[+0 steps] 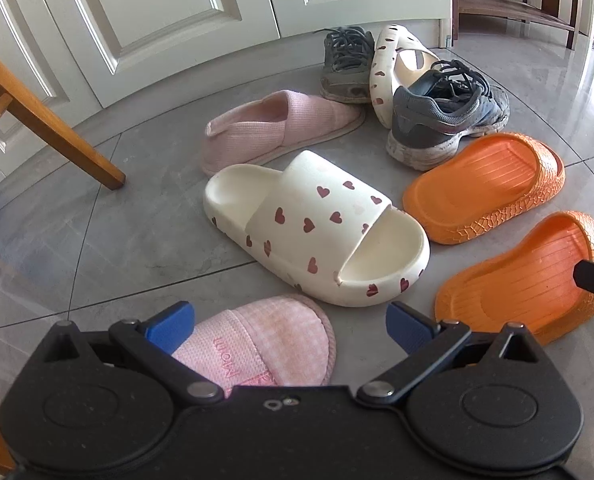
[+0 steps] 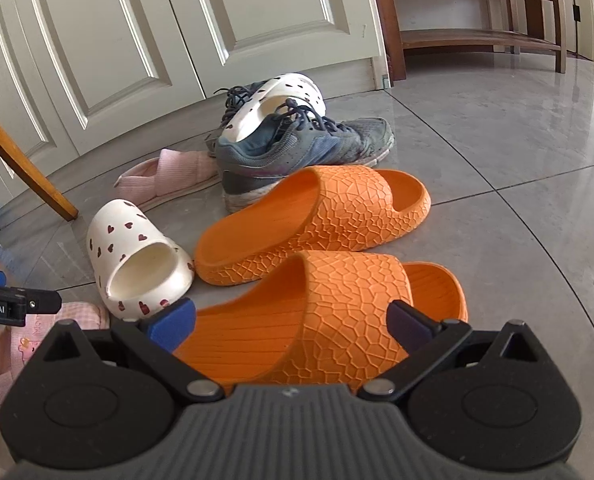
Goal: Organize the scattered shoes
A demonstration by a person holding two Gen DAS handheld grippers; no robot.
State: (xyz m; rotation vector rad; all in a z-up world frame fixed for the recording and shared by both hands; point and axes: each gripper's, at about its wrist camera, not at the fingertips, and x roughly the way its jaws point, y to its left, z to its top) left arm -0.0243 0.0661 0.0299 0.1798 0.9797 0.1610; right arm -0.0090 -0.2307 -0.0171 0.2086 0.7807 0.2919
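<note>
In the left wrist view, the left gripper [image 1: 290, 322] fills the bottom of the frame with its blue-padded jaws spread wide, grasping nothing. A pink checked fabric slipper [image 1: 263, 350] lies between and below them, untouched. At centre sits a cream foam slide printed with dark red hearts [image 1: 317, 226]. Two orange textured rubber slides [image 1: 487, 186] lie at right. Toward the upper middle are a pink knitted closed slipper [image 1: 277, 132], two grey laced sneakers [image 1: 445, 114] and a second heart slide tipped on its side [image 1: 393, 68], near the white panelled doors [image 1: 169, 12].

In the right wrist view, the right gripper [image 2: 291, 322] is likewise released, its jaws straddling the nearer orange slide [image 2: 337, 320] without pressing it. A wooden shoe rack [image 2: 477, 12] stands at upper right.
</note>
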